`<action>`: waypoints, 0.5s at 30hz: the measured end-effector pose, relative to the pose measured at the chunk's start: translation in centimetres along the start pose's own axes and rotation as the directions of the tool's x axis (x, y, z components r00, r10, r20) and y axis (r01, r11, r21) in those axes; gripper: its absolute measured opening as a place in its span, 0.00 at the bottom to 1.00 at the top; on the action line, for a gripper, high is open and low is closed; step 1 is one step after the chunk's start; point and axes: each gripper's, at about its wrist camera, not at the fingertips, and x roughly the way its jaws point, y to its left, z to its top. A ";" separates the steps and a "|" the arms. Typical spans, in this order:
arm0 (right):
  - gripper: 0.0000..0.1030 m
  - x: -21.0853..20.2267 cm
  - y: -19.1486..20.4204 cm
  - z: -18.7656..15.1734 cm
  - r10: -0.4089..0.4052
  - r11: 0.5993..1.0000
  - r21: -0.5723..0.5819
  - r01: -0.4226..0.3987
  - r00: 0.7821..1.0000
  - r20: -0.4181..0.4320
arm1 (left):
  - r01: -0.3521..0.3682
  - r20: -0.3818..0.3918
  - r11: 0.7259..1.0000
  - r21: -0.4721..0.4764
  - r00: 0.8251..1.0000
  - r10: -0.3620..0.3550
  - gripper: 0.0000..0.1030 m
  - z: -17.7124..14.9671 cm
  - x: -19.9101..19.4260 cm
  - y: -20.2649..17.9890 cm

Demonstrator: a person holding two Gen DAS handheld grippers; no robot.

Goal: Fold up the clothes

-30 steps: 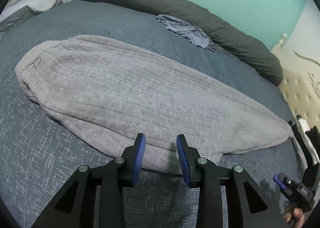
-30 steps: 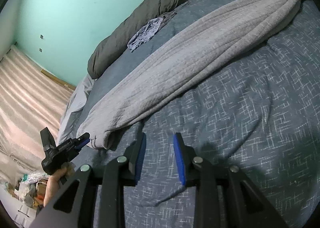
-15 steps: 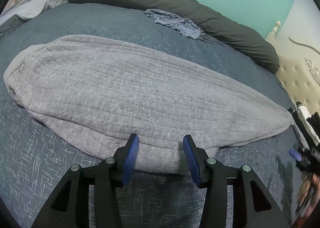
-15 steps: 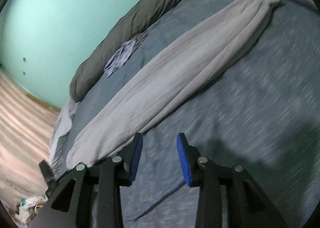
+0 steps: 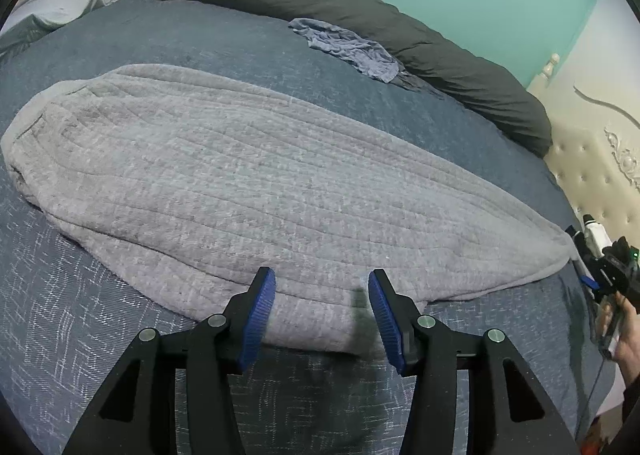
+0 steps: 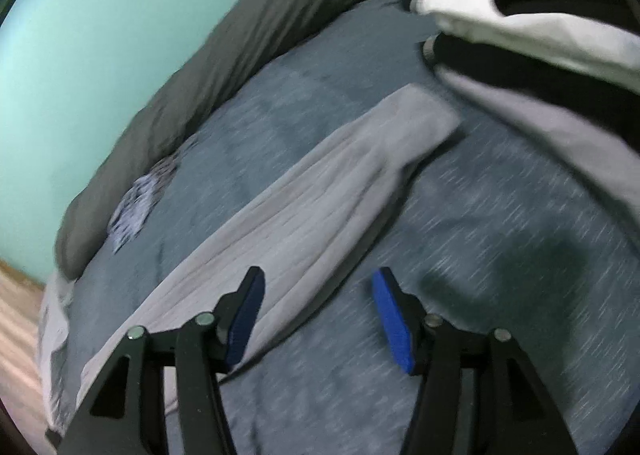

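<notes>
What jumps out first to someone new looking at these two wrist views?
The long grey ribbed garment stretched flat across the middle of the blue-grey bedspread. The left gripper hangs open over its near edge, nothing between the pads. Behind it, a dark rolled duvet lines the teal wall, with a crumpled blue cloth lying against it.

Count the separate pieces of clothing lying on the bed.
At least 3: a grey knit garment spread across the middle, a small crumpled blue-grey piece by the dark bolster, and a black-and-white heap at the headboard end, which may hold several.
</notes>
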 end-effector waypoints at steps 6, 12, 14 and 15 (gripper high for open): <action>0.62 2.1 -1.8 2.1 -0.041 0.999 0.019 0.041 0.999 -0.001 | -0.006 -0.002 1.000 0.016 1.000 0.006 0.53 0.0 0.2 -0.6; 0.65 4.1 -2.9 3.1 -0.037 0.997 0.064 0.037 0.999 0.005 | -0.009 0.005 1.000 0.028 1.000 0.008 0.53 -0.1 0.1 -0.9; 0.65 4.7 -3.2 3.3 -0.010 0.997 0.079 0.010 1.000 0.002 | -0.009 0.004 0.999 0.032 1.000 0.009 0.53 -0.2 0.2 -1.0; 0.65 5.0 -3.1 3.4 -0.002 0.997 0.077 0.001 1.000 0.004 | -0.011 0.003 0.999 0.036 1.000 0.011 0.53 -0.2 0.4 -1.2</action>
